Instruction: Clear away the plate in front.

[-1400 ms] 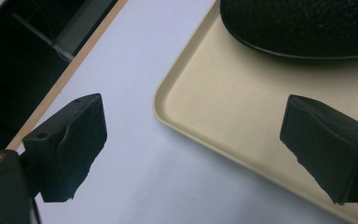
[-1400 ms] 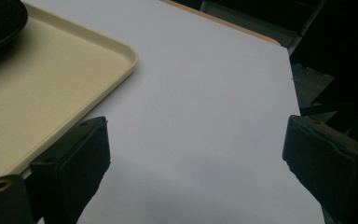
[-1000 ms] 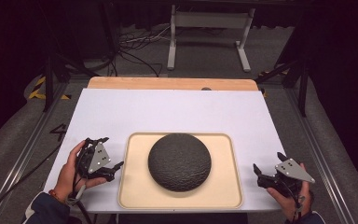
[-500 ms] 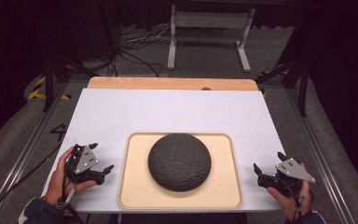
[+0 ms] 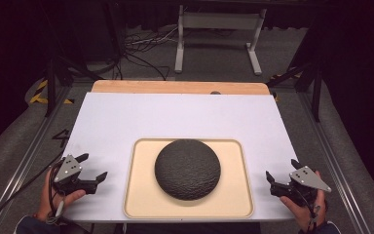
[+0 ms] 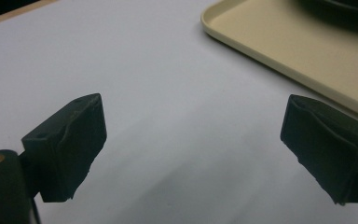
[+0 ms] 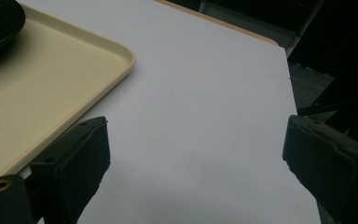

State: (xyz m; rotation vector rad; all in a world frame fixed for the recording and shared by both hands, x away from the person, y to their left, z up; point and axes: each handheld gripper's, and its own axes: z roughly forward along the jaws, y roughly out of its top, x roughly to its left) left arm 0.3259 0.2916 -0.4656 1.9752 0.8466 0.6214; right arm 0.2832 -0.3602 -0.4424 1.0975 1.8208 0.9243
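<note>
A dark, rough-textured dome rests upside down on a beige tray at the near middle of the white table. My left gripper hovers left of the tray, open and holding nothing; in the left gripper view its fingers stand wide apart over bare white table, with the tray's corner at the upper right. My right gripper sits right of the tray near the table's front corner, open and holding nothing. In the right gripper view, white table lies between the gripper's fingers and the tray lies to the left.
The white tabletop stretches behind the tray, with a wooden strip along its far edge. A metal stand and cables lie on the floor beyond. Rails run along both table sides.
My left gripper has drawn back toward the near left corner and turned, its jaws now pointing right toward the tray. The right gripper has stayed put.
</note>
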